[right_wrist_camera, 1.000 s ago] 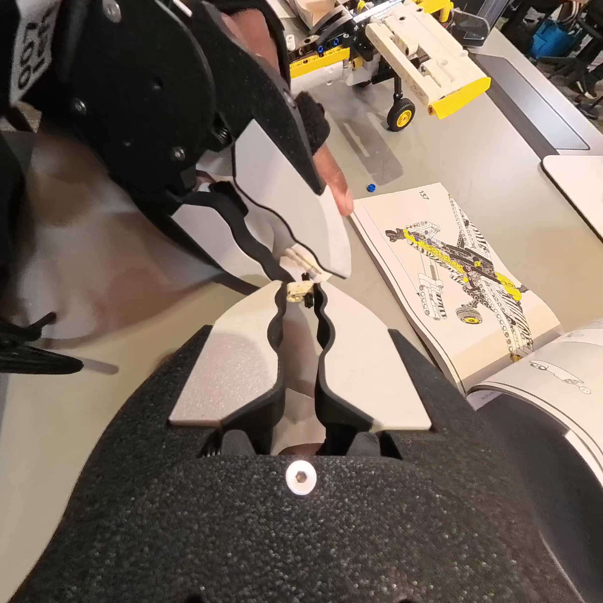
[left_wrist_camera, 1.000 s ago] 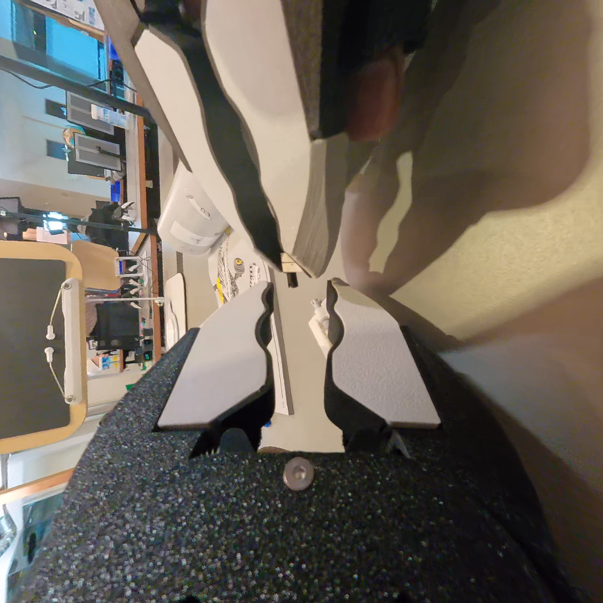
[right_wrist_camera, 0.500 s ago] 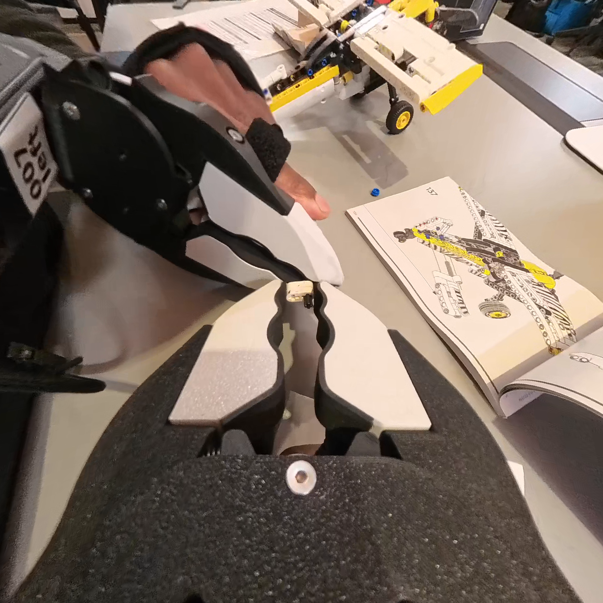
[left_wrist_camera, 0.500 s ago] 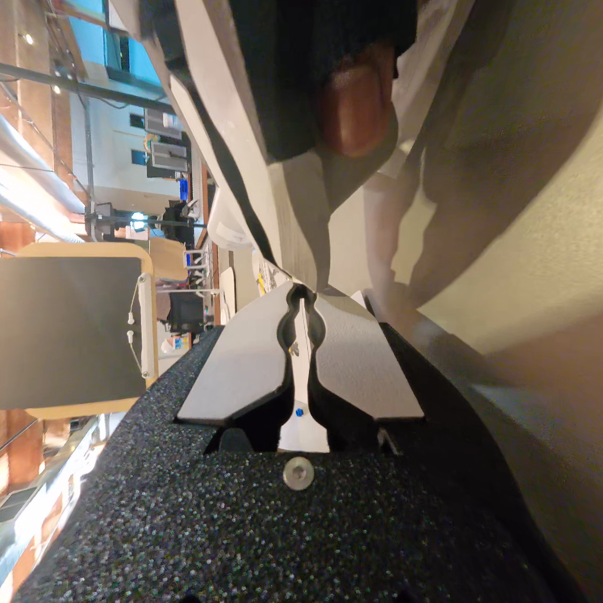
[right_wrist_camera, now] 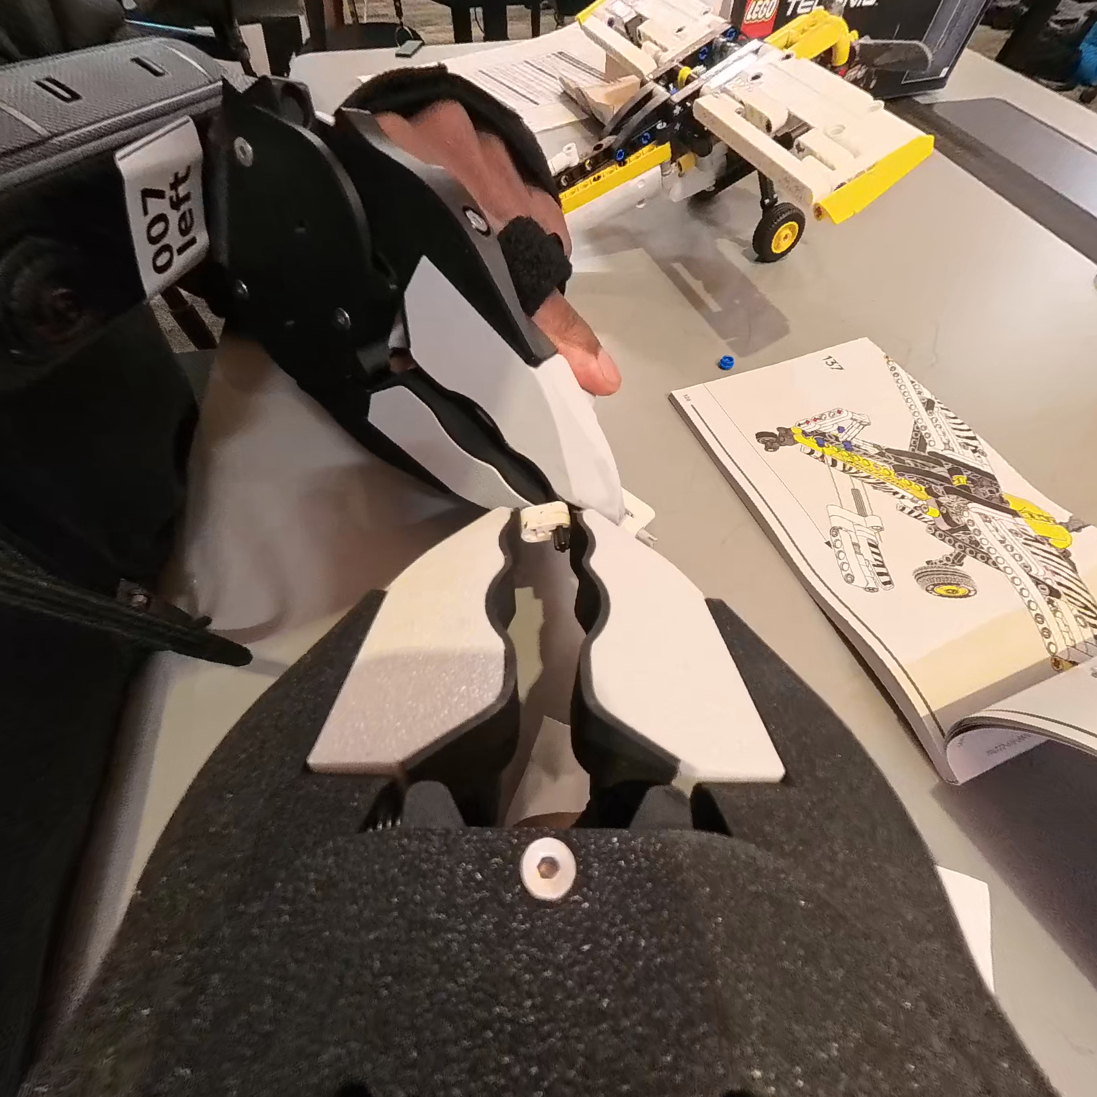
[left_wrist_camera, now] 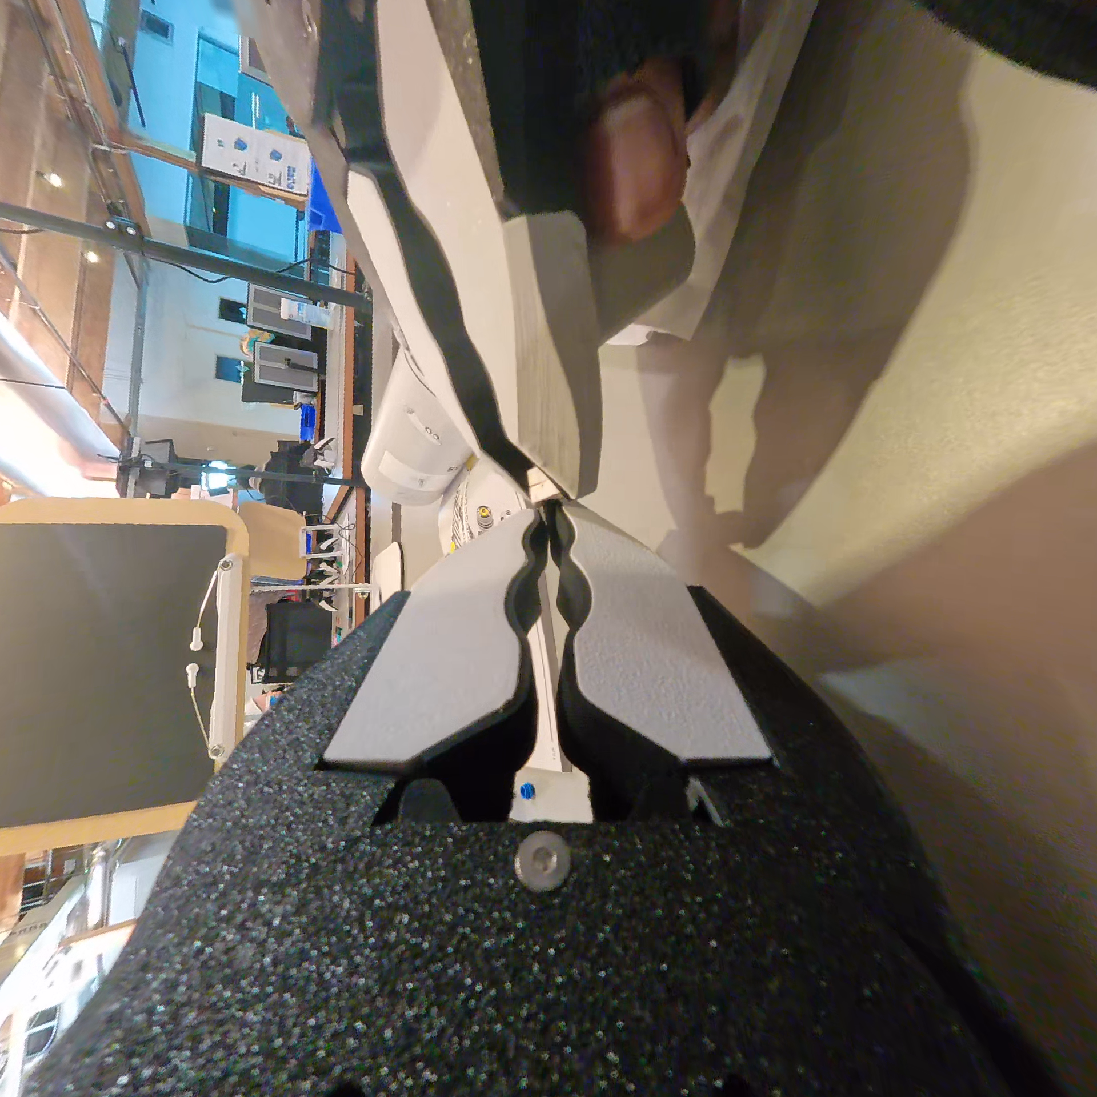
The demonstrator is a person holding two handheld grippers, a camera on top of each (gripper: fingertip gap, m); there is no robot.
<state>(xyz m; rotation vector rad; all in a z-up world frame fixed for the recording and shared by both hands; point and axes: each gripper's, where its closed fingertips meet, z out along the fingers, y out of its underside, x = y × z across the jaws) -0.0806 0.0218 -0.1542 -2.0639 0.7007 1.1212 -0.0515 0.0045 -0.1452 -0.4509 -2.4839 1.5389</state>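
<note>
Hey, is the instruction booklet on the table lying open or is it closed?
Open. The instruction booklet lies flat on the grey table with a printed page facing up, and further pages curl over at its near end.

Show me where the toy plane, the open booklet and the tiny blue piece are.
toy plane [right_wrist_camera: 766, 107]: right wrist view, on its white wing.
open booklet [right_wrist_camera: 890, 504]: right wrist view, on the page with the drawing.
tiny blue piece [right_wrist_camera: 725, 361]: right wrist view, on its top, lying on the table beside the booklet.
</note>
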